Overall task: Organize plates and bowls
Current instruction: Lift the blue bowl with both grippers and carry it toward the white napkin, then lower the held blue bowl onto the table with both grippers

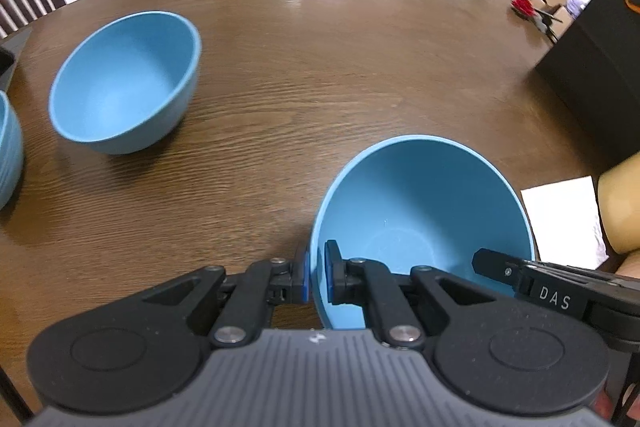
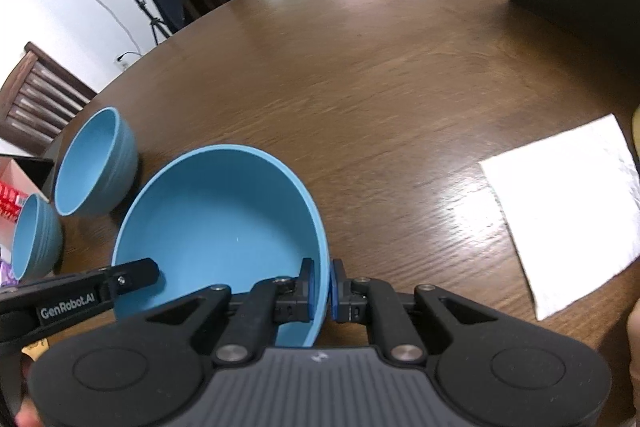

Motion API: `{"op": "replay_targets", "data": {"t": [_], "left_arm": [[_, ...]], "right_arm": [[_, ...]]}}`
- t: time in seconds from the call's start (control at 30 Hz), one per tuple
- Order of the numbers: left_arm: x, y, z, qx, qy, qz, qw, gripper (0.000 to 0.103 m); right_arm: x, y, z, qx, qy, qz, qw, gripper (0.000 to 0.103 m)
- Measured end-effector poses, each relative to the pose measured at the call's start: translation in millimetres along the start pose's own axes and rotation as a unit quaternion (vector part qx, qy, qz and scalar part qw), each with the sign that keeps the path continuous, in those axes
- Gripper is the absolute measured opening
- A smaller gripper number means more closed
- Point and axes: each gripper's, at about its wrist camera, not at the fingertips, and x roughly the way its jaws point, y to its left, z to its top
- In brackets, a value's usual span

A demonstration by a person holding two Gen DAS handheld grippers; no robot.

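**Carrying the blue bowl with both tools**

You hold one smooth blue bowl [image 1: 424, 211] by opposite sides of its rim: the left tool [image 1: 316, 277] is clamped narrow on one wall, the right tool [image 2: 320, 287] on the other. It appears to hang over the near part of the worktop [image 1: 320, 67]. Keep both grips matched and level. Its mouth opens upward, tipped slightly away from you; being round, it has no long axis. A second smooth bowl [image 1: 124, 83] near the left edge looks a fit nesting target; two ribbed bowls [image 2: 96, 163] stand beside it.

"das" on the right tool [image 1: 554, 297]; "genrobot.ai" on the left tool [image 2: 68, 311].
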Motion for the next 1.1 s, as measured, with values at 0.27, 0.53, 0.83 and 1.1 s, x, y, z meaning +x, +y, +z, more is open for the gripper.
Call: {"op": "replay_targets", "data": {"t": [0.27,0.53,0.83,1.1], "left_arm": [[11,-21,-3,0.019,0.011,-0.007,0.9997,0.008],[18,-35,-6,0.031,0.017,-0.012,0.9993,0.008],[24,-47,-8,0.041,0.024,-0.016,0.9987,0.008],[30,-51,-9,0.046,0.028,-0.016,0.9984,0.008]], "right_arm": [[-2,-25,-5,0.017,-0.003,-0.01,1.0,0.007],[3,-37,-11,0.03,-0.001,-0.014,0.999,0.007],[12,-39,-15,0.036,-0.002,-0.023,0.999,0.007],[16,-34,-17,0.037,-0.003,-0.025,0.999,0.007]]}}
